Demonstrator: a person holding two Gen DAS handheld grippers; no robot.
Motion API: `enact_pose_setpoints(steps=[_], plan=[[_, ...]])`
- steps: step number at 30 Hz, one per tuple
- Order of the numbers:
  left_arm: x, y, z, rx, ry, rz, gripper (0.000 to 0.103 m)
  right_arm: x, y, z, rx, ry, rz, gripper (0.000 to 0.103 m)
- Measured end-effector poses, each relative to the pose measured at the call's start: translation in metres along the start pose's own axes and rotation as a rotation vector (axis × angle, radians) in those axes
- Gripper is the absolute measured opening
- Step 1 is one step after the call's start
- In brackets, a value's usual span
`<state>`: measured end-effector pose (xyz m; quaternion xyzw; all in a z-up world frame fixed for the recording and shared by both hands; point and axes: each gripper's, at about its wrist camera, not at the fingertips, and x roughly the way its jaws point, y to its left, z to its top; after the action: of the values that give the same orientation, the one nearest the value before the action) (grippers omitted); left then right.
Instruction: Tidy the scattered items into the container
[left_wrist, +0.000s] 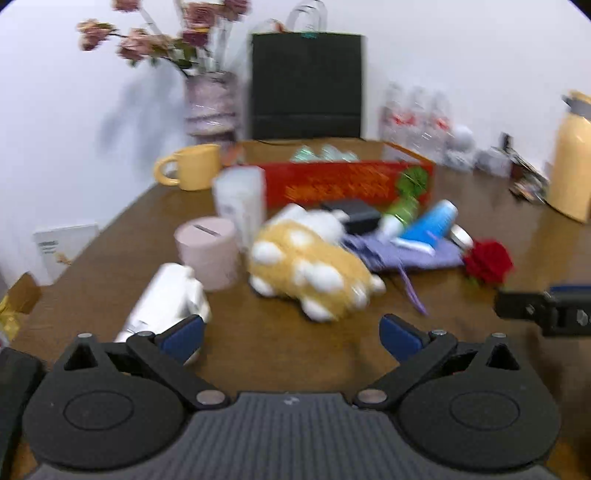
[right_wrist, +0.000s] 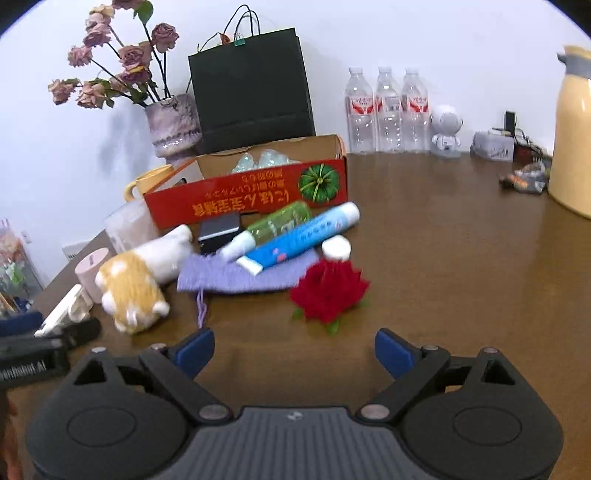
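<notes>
The red box (right_wrist: 245, 195) is showing big orange letters on its front, upside down in the right wrist view. They look Japanese, but I cannot read them. A green pumpkin picture is sitting at the 3 o'clock end of that front. The three water bottles (right_wrist: 388, 110) are wearing red labels with words too small to read.

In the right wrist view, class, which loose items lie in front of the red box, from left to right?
Pale pink cylinder → orange-and-white plush toy → lilac knitted pouch → red fabric rose.
</notes>
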<state>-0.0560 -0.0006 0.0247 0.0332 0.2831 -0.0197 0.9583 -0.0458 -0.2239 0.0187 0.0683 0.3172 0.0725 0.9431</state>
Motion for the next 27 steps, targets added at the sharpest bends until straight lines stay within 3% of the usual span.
enact_pose_setpoints(steps=[7, 14, 19, 27], plan=[[0.013, 0.001, -0.016, -0.043, 0.048, -0.004, 0.103, 0.012, 0.013, -0.015, -0.042, 0.043, 0.004, 0.094], [0.019, -0.017, -0.017, 0.058, 0.079, 0.027, 0.103, 0.017, 0.022, -0.021, -0.067, 0.012, -0.041, 0.099], [0.023, -0.003, -0.016, -0.028, 0.115, -0.016, 0.103, 0.021, 0.027, -0.022, -0.112, 0.033, -0.067, 0.103], [0.024, -0.003, -0.016, -0.031, 0.115, -0.003, 0.103, 0.021, 0.031, -0.022, -0.149, 0.041, -0.065, 0.103]])
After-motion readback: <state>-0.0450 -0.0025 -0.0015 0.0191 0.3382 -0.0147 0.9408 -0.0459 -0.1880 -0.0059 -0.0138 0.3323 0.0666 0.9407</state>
